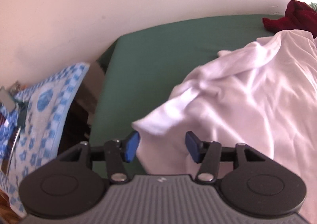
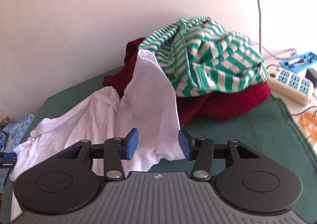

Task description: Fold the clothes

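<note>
Green cloth (image 2: 247, 135) covers your desk against a plain pale wall, and the white garment (image 2: 142, 93) lies crumpled across it, one end draped up against the heap of a dark red knit (image 2: 233, 103) and a green-striped knit (image 2: 208, 61) at the back.

Expect the white garment to be thin, light and limp: it will sag and slide off itself, not hold a shape, so take it by a hem or corner rather than a loose bulge in the middle.

Your left gripper (image 1: 161, 147) has its jaws spread, with a pointed corner of the white cloth reaching in between the blue pads; the cloth sits near the pads but is not pinched. Your right gripper (image 2: 158, 144) also has its jaws spread, and a fold of the same garment hangs between them, its edge touching or nearly touching the right pad; nothing is clamped.

Whether this garment is being laid out or gathered, the crumpled state cannot say. It is not folded now.
</note>
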Action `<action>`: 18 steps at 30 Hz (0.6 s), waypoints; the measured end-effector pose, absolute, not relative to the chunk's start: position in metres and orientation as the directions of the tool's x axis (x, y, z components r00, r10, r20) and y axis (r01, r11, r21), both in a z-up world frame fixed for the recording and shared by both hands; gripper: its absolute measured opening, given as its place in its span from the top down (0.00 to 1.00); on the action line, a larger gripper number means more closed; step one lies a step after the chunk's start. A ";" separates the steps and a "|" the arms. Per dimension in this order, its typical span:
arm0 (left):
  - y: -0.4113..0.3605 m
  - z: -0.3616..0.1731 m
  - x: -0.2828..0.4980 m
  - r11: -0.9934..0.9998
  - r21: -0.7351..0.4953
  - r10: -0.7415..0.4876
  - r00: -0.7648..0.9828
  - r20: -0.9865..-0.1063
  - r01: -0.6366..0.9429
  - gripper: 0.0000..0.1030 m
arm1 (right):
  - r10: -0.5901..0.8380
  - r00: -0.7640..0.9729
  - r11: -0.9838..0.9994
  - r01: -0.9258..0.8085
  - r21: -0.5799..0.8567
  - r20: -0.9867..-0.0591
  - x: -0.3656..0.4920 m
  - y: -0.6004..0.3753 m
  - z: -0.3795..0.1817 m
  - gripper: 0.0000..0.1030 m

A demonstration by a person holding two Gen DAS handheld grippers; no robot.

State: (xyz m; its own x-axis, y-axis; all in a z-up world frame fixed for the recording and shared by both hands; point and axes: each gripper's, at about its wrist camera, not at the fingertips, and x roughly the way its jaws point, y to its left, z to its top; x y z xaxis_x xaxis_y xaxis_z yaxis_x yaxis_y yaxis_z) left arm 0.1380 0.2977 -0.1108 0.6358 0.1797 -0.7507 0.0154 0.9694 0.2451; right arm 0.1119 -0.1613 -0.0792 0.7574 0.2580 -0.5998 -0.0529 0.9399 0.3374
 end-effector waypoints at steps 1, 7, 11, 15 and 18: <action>0.293 -0.113 0.145 0.966 0.259 0.200 0.630 -0.750 0.002 0.45 | 0.253 0.755 0.943 -0.054 0.327 -0.605 0.117 -0.159 -0.084 0.50; 0.277 -0.111 0.173 0.878 0.477 0.403 0.612 -0.680 -0.048 0.89 | 0.178 0.731 0.965 0.000 0.261 -0.658 0.146 -0.151 -0.104 0.88; 0.319 -0.099 0.193 0.821 0.552 0.523 0.585 -0.620 -0.149 0.89 | 0.205 0.796 0.960 -0.050 0.274 -0.570 0.138 -0.159 -0.074 0.94; 0.349 -0.094 0.199 0.821 0.550 0.529 0.566 -0.632 -0.153 0.88 | 0.073 0.842 0.985 0.025 0.173 -0.535 0.133 -0.181 -0.053 0.94; 0.346 -0.105 0.192 0.803 0.588 0.535 0.560 -0.632 -0.103 0.87 | 0.042 0.785 0.988 0.061 0.145 -0.618 0.146 -0.194 -0.074 0.94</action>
